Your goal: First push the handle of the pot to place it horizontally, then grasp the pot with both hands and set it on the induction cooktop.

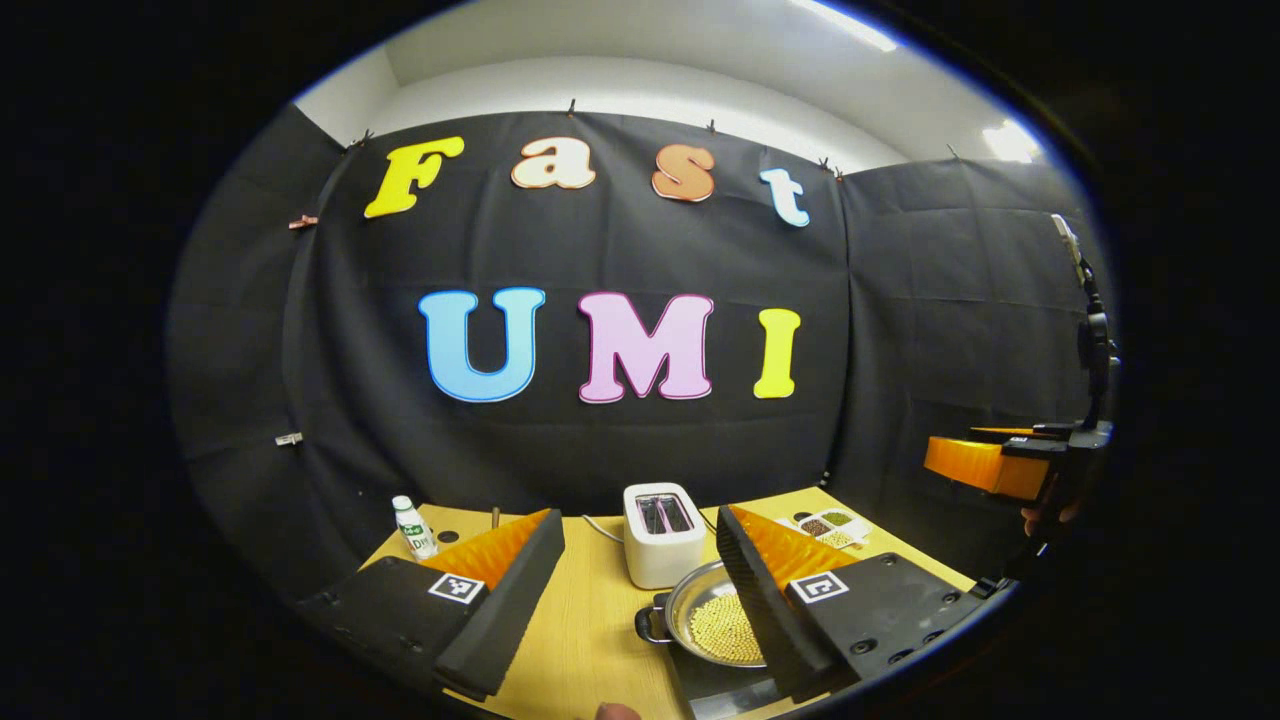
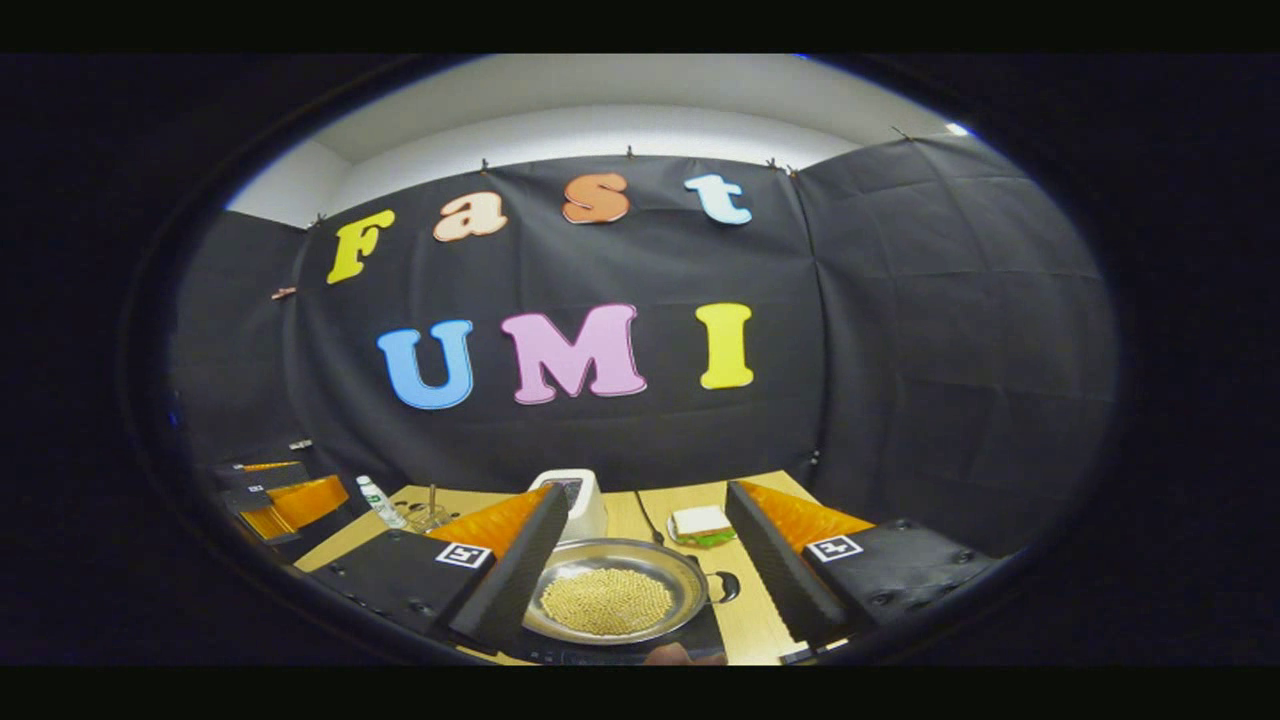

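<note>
Steel is gleaming low in both views: the pot [image 2: 612,597], shallow and holding yellow beans [image 2: 605,600], is sitting on a dark slab [image 2: 620,650] that I am taking for the cooktop, so the placing step is looking done or close to it. In the right gripper view the right gripper [image 2: 640,580] is hovering over the pot with its fingers spread wide and pinching nothing, the pot lying between them and slightly toward its left finger [image 2: 505,580]. A small black loop handle [image 2: 727,586] is jutting from the pot's right rim, and in the left gripper view a matching one [image 1: 652,622] is showing on the pot's [image 1: 715,620] left rim, so the handle axis is running roughly crosswise, side to side between the two tools. The left gripper [image 1: 640,590] is likewise standing spread and empty, with the pot off to its right, partly hidden behind its right finger [image 1: 765,600]. Of the two, the right gripper is seeming nearer and more squarely centred on the pot. Beyond the pot a white toaster [image 1: 662,532] is standing, with a sandwich [image 2: 703,524] behind the pot to the right, a tray of small dishes [image 1: 830,527] farther right, and a small bottle [image 1: 412,526] far left of the pot on the wooden table [image 1: 590,620].
</note>
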### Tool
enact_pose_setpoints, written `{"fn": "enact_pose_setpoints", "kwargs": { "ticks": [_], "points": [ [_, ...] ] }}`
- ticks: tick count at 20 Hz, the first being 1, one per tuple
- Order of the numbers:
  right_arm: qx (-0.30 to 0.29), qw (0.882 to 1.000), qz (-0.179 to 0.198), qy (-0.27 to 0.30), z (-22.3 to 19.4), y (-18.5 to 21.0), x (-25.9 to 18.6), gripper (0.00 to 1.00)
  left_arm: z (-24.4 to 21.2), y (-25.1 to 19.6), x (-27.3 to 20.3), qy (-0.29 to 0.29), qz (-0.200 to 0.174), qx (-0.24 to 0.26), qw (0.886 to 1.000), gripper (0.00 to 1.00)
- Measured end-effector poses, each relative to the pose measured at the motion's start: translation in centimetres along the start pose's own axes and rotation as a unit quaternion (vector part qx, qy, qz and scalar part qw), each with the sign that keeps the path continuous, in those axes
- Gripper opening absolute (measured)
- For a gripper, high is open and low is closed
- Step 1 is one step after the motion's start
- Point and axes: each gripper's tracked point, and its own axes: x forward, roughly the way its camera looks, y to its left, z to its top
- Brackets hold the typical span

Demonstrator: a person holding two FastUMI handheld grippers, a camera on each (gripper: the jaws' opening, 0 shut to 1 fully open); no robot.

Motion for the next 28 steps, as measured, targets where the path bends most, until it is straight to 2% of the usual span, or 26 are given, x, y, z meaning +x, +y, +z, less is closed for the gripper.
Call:
{"fn": "enact_pose_setpoints", "kwargs": {
  "ticks": [6, 15, 28],
  "points": [
    [-0.043, 0.998, 0.004, -0.035, 0.8, 1.4, -2.1, 0.98, 0.2, -0.3, -1.9, -0.012, -0.005, -0.011, 1.0, 0.93],
    [-0.032, 0.999, -0.014, -0.019, 0.1, 1.1, -1.7, 0.98, -0.5, -0.3, -1.5, 0.005, -0.023, -0.02, 1.0, 0.95],
    [-0.034, 0.999, -0.024, -0.006, -0.6, 0.9, -1.5, 0.99, -0.9, -0.2, -0.9, 0.011, -0.025, -0.01, 1.0, 0.97]
  ]
}}
